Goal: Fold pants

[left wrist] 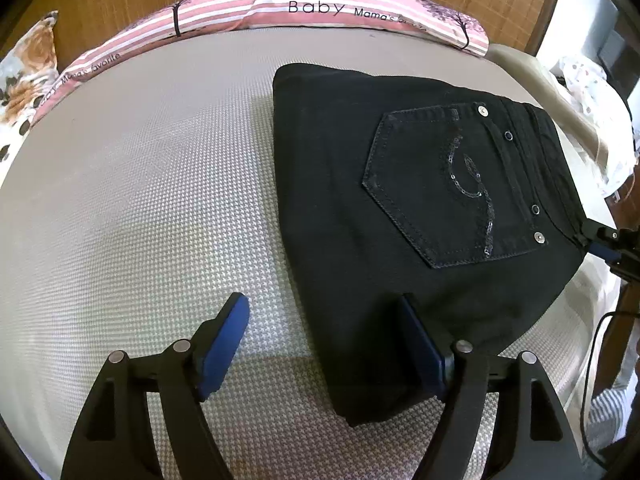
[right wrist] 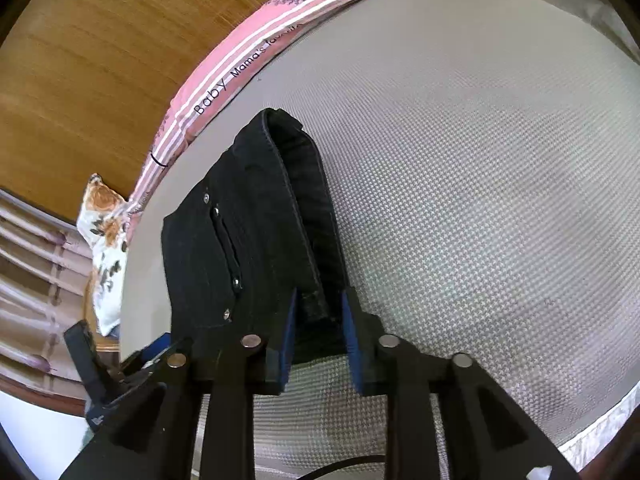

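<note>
Pants (left wrist: 400,208) lie folded on a grey textured bed (left wrist: 140,200).

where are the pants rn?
The folded black pants lie on the grey mattress, right of centre in the left wrist view, below the pink striped pillow, waistband edge between the right gripper's fingers.

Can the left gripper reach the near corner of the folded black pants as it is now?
Probably yes. The left gripper is open, and the near corner of the black pants lies on the bed cover just by its right-hand finger, with nothing between them.
</note>
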Motion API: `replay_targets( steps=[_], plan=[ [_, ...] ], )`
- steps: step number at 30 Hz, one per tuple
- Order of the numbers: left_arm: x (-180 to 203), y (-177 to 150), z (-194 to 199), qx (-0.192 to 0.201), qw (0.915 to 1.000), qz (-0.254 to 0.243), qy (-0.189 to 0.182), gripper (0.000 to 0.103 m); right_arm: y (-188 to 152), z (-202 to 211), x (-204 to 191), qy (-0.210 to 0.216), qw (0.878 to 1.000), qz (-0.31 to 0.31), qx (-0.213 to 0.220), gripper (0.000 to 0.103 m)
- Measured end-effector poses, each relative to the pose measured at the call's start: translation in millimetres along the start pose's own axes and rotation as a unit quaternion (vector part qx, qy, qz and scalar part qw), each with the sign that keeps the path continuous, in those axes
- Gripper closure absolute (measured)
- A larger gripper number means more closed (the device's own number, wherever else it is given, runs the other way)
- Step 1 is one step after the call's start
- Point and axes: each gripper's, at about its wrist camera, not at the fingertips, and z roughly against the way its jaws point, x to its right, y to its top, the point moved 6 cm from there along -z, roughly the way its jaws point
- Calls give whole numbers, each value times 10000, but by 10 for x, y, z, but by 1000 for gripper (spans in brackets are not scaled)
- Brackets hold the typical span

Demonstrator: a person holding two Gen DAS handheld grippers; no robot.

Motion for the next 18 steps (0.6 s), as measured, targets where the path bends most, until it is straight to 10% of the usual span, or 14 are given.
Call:
replay_targets(
  steps=[18],
  plan=[
    [13, 0, -24, 17, 9999, 57, 105, 22, 71, -13, 24, -262, 9996, 40, -2, 62]
  ],
)
